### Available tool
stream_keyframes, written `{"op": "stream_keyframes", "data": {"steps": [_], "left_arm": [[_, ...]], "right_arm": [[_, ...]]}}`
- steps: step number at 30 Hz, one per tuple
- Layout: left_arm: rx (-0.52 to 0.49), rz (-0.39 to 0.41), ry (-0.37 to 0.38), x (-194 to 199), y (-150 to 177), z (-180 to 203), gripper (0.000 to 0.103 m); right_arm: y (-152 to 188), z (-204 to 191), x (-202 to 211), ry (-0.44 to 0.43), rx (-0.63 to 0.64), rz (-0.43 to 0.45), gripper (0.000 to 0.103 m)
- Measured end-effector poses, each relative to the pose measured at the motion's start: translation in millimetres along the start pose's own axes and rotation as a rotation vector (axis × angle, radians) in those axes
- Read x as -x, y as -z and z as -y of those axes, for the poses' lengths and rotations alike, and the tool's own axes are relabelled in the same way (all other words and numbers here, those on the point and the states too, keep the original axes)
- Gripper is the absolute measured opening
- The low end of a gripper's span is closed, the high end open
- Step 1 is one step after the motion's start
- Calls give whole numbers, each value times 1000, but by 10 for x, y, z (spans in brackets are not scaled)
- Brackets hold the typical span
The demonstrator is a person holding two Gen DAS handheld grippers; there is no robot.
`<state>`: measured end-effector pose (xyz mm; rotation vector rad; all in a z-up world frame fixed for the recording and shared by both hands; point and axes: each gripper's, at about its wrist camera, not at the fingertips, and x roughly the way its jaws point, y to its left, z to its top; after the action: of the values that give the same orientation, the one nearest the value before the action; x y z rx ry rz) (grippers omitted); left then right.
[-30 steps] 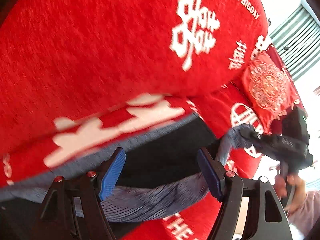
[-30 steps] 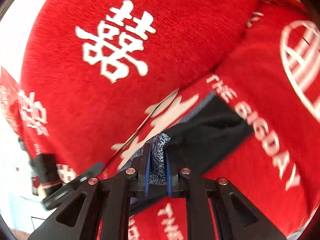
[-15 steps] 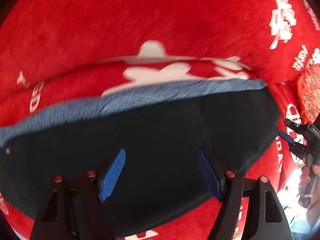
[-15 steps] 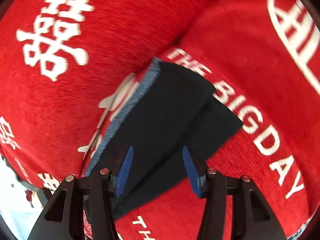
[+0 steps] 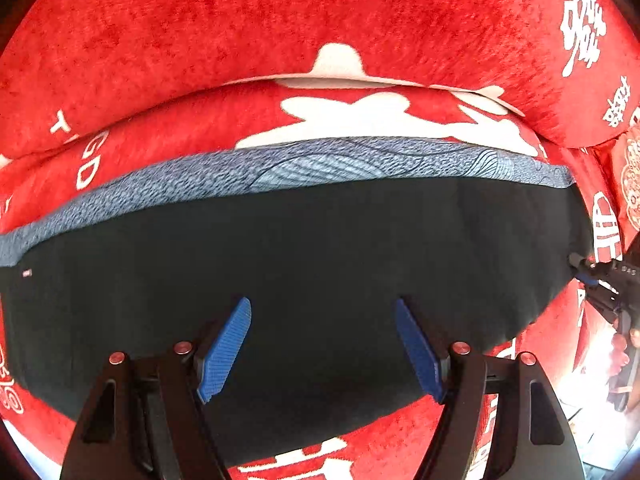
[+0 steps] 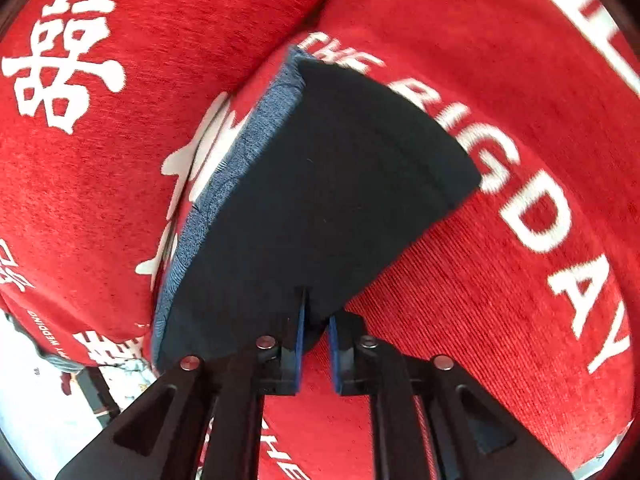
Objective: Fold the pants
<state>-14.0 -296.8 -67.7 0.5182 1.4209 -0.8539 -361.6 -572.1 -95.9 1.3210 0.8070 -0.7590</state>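
Dark navy pants (image 5: 320, 264), smooth knit with a mottled blue-grey waistband (image 5: 304, 164), lie flat on a plush red sofa cover (image 5: 240, 20) printed with white lettering, waistband along its rear seam. Left gripper (image 5: 322, 344) hovers above the fabric, jaws spread. Right gripper (image 6: 316, 350) pinches the pants' near edge, jaws almost together.

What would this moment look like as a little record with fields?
garment: dark pants with a blue-grey patterned band, lying flat
surface: red cover with white print
left tongs: open over the pants, holding nothing
right tongs: shut on the pants' near edge
fold: looks partly done
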Motion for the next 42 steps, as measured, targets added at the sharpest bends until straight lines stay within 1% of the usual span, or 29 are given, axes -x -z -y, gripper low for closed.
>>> {"op": "stream_keyframes", "data": {"steps": [1,2,5,9,12,14,15,16,18,19,20,21,22,23,24,26,27,28,30,31,32,33,35,36,37,38,39,42], "left_arm": [[0,10,-7,31,13,-20,76],[-2,16,-15,55,24,-40,76],[7,4,-52,60,77,-149,76],[52,20,-47,203,182,-403,76],[76,39,-42,386,296,-715,76],[84,49,-45,477,358,-911,76],[95,57,-46,549,409,-1092,76],[103,63,-45,588,440,-1214,76],[116,72,-52,658,510,-1472,76],[124,72,-59,697,561,-1654,76],[131,69,-67,730,605,-1802,76],[140,66,-74,773,659,-1977,76],[144,67,-79,791,684,-2072,76],[152,73,-91,855,746,-2275,76],[157,77,-98,890,785,-2384,76],[191,92,-108,983,885,-2730,76],[226,99,-110,1025,949,-2966,76],[246,101,-109,1039,980,-3083,76],[305,109,-106,1053,1082,-3441,76],[320,110,-102,1032,1105,-3530,76],[338,112,-95,1013,1148,-3664,76],[350,109,-89,976,1186,-3785,76],[360,102,-76,869,1176,-3865,76],[362,97,-58,815,1178,-3910,76],[361,89,-27,747,1170,-3979,76],[357,83,0,700,1165,-4021,76],[348,75,30,647,1156,-4056,76],[301,68,104,482,1135,-4108,76]], "right_arm": [[20,-37,51,39,7,18,40],[62,-82,109,55,22,35,51],[199,-270,196,64,81,43,51],[469,-648,218,27,167,41,51],[707,-1073,95,0,251,17,51],[876,-1378,-74,-30,287,-12,51],[993,-1555,-177,-51,296,-28,51],[1078,-1682,-266,-67,298,-43,51],[1356,-2000,-492,-115,289,-91,51],[1470,-2138,-593,-132,285,-116,51],[1580,-2263,-655,-143,288,-136,51],[1723,-2493,-824,-149,307,-165,51],[1836,-2635,-886,-150,326,-181,51],[1940,-2804,-999,-153,347,-201,51],[2050,-2985,-1126,-158,370,-223,51],[2299,-3463,-1423,-168,446,-276,51],[2408,-3625,-1520,-167,489,-293,51],[2535,-3857,-1664,-156,550,-316,51],[2797,-4273,-1919,-136,672,-364,51],[2899,-4459,-2053,-142,708,-391,51],[3002,-4697,-2227,-167,733,-427,50],[3048,-4851,-2339,-176,749,-446,49],[3208,-5251,-2724,-152,838,-508,49],[3264,-5346,-2849,-134,882,-532,49],[3362,-5473,-3052,-87,965,-555,49],[3490,-5584,-3281,-10,1075,-560,49],[3602,-5669,-3468,42,1154,-566,49],[3830,-5694,-3925,157,1337,-597,49]]}}
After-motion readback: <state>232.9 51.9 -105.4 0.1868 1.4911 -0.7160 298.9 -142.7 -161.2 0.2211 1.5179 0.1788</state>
